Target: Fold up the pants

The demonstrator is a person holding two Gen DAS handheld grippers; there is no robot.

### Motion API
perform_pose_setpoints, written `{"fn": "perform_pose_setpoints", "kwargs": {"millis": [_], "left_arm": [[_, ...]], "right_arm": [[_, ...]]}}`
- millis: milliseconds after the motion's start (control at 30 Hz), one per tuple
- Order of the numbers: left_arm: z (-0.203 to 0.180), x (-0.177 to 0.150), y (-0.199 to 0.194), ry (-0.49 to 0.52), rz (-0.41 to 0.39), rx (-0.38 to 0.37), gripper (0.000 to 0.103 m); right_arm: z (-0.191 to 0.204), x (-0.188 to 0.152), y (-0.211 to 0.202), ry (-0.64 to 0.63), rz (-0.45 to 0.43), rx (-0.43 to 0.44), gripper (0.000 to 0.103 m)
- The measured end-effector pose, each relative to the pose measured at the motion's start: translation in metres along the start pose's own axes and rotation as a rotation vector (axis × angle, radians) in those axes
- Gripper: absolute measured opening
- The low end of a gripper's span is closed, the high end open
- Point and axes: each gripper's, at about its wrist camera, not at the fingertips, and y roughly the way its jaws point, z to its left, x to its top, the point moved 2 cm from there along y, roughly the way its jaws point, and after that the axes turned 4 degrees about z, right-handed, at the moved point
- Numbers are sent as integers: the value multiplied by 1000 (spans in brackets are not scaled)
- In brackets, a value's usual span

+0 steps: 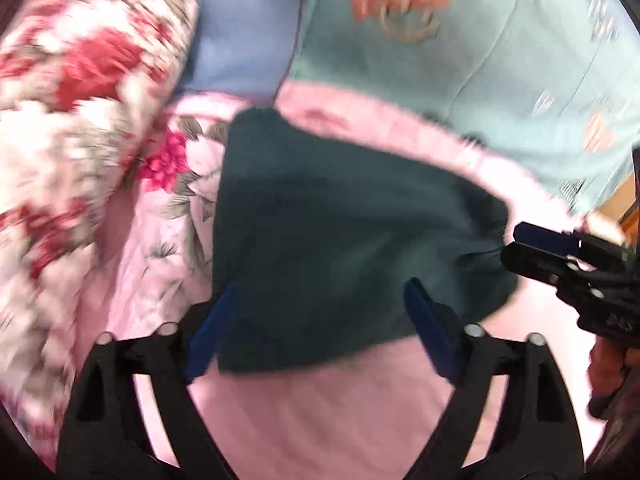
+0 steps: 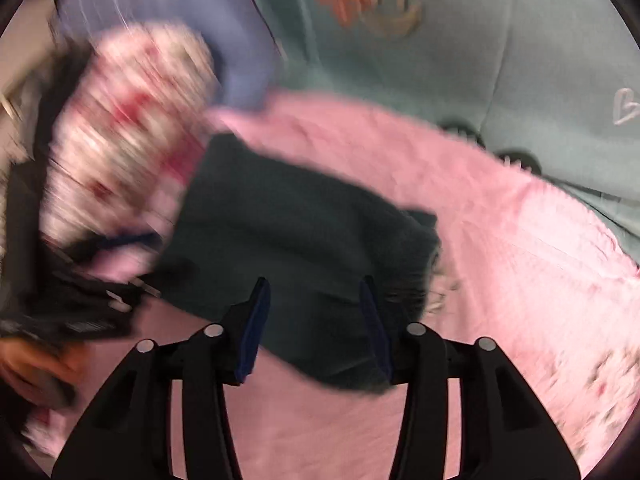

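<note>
2 sets of fingers spread apart, clamped on nothing, over dark green pants [image 1: 340,240] already folded compactly on pink bedsheet [image 1: 320,412]; little left.

Near side is open: bare pink sheet [image 1: 320,420] runs from the folded dark green pants [image 1: 340,248] toward both cameras, nothing on it. Left flank is tight, a floral rolled quilt [image 1: 80,100] bulks up just beside the pants' left edge. Far side is blocked by a teal cushion [image 1: 500,60] and a blue pillow [image 1: 244,28]. Right of the pants, the sheet is clear in the right wrist view.
</note>
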Motion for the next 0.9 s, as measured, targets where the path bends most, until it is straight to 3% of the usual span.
{"fn": "perform_pose_setpoints", "kwargs": {"millis": [133,200,267,300,467,900], "left_arm": [[-16,-21,-53,4,-35,81,98],[-27,-34,-77,22,-58,144,100],[-34,-48,-99,47,-70,215,101],[-38,-54,-102,58,-68,234,101],[-59,-77,-126,117,-72,297,101],[-79,-113,-170,138,-85,313,101]], "right_arm": [[22,-23,-42,-1,-43,-78,56],[31,-41,-57,4,-49,-98,68],[39,-57,-72,-4,-65,-134,94],[40,-63,-80,-7,-68,-148,99],[47,-98,-107,7,-65,-151,101],[51,-138,-135,39,-44,-179,102]]}}
